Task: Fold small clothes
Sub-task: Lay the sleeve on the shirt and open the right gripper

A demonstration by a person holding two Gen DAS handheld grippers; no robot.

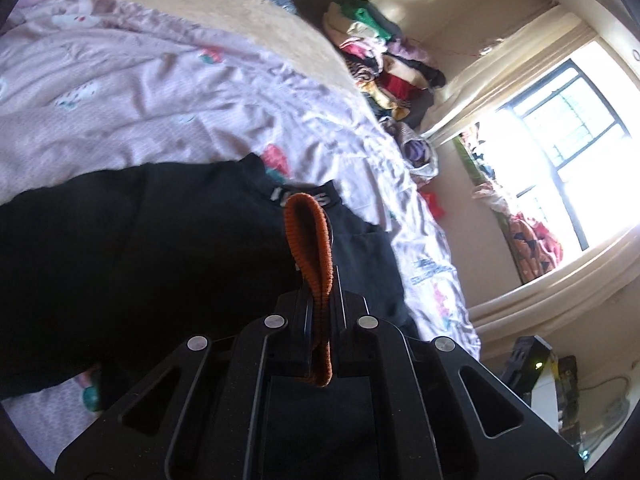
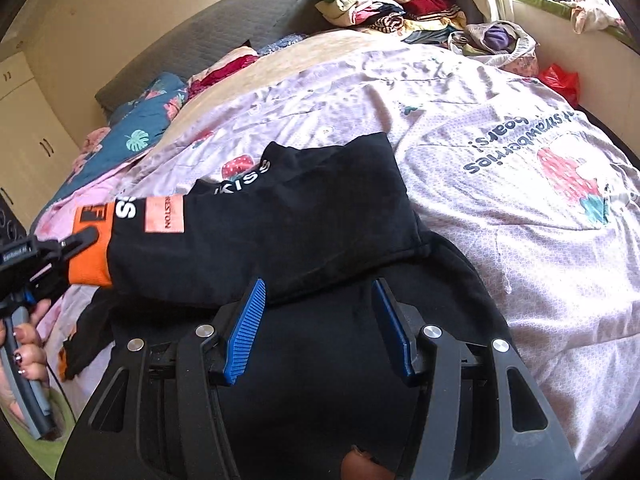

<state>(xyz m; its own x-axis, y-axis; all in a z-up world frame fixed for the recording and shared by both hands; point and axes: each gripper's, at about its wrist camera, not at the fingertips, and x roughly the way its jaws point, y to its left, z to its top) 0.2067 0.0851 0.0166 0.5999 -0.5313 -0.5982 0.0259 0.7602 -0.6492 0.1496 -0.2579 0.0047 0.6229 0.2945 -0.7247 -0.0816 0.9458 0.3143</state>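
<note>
Bed edge: the pink strawberry-print bedspread (image 2: 500,128) falls away at the right of the right wrist view; broad uncovered cover lies right of and beyond the garment.
Far end: a pile of folded clothes (image 2: 396,4) sits against the grey headboard (image 2: 224,28), well apart from the work.
Garment: a black sweatshirt (image 2: 312,208) lies on the bedspread, body under the right gripper.
Sleeve axis: one black sleeve (image 2: 248,232) lies across the body, long axis running from centre out to the left, ending in the orange cuff (image 2: 90,248) (white lettering and a pink patch face up).
Left gripper: left gripper (image 2: 78,242) comes in from the left edge, fingers pressed together on the orange cuff (image 1: 310,248); its own camera shows the ribbed cuff pinched between them.
Left hand: wrapped round the handle (image 2: 24,344), low at the left edge.
Right gripper: right gripper (image 2: 320,320) hovers over the black body, blue finger pads (image 2: 246,328) spread wide, nothing between them.
</note>
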